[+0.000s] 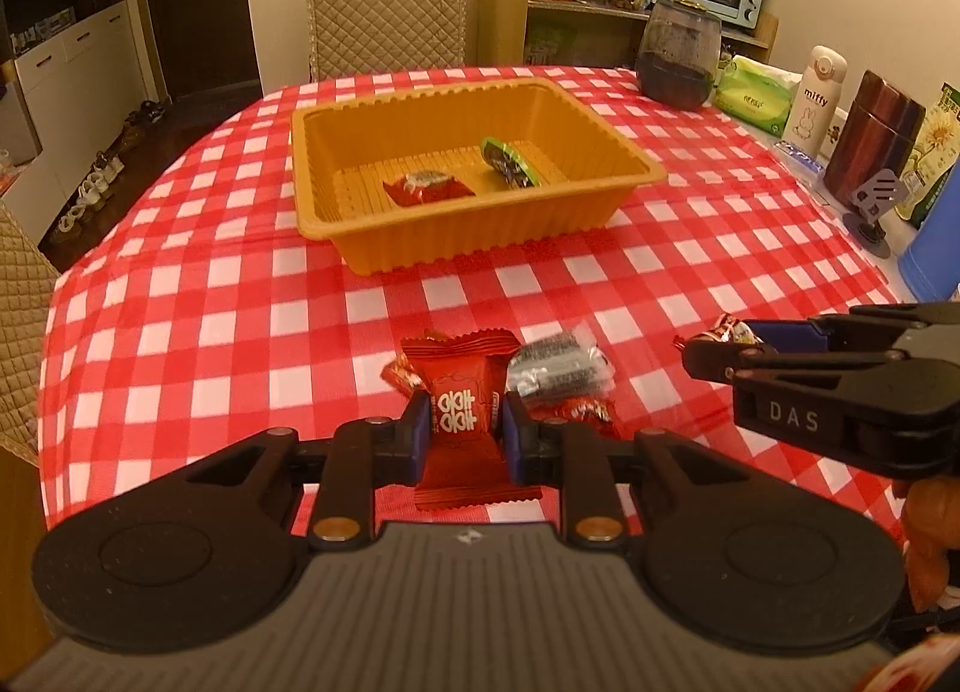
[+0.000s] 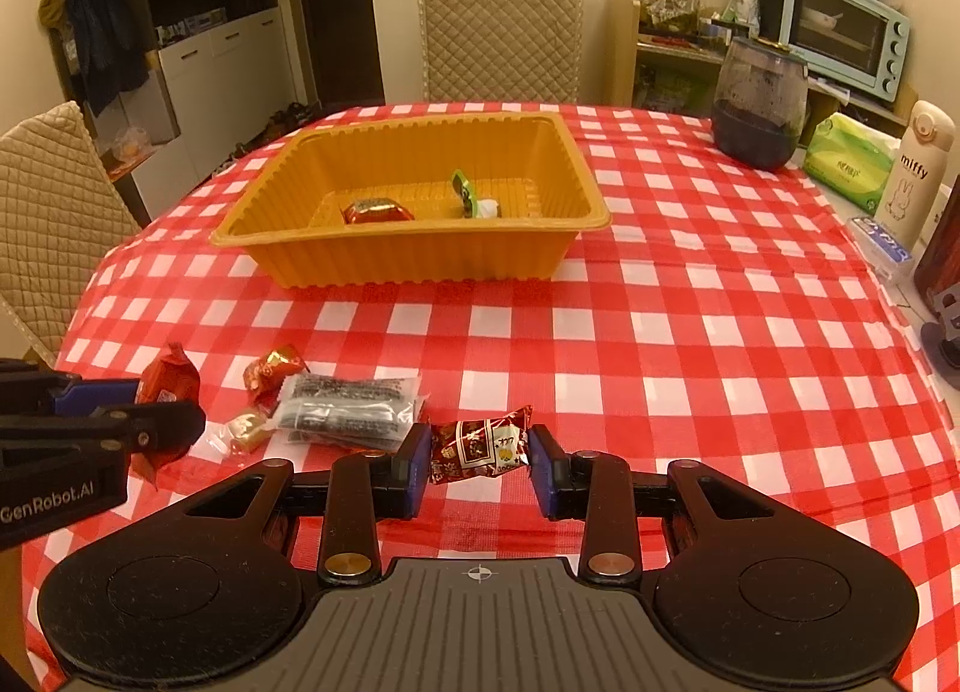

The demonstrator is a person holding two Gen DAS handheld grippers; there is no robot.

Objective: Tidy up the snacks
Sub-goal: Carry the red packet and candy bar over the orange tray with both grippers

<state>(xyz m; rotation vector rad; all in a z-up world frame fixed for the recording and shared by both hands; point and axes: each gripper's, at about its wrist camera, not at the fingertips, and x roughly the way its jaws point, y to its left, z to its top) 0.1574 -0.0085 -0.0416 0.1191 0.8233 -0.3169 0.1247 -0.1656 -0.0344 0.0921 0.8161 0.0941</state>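
Two loaded hand-held grippers facing the tray — snacks held short of it.

Left hand-held gripper [image 1: 465,422] clenched on red candy packet [image 1: 463,392], long axis pointing ahead; right hand-held gripper [image 2: 480,455] grasping dark-red snack packet [image 2: 480,447] crosswise. Straight ahead across checked surface [image 2: 690,332] — orange tray [image 1: 480,224], two snacks inside; left pile [image 2: 336,404] nearer left hand.

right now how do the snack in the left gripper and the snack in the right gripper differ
The red snack packet in the left gripper is plain bright red with white characters; the dark red candy in the right gripper is busier, with a yellow patch. The red snack packet stands lengthwise between the fingers; the dark red candy lies crosswise. Both are clamped, and neither is in the orange tray.
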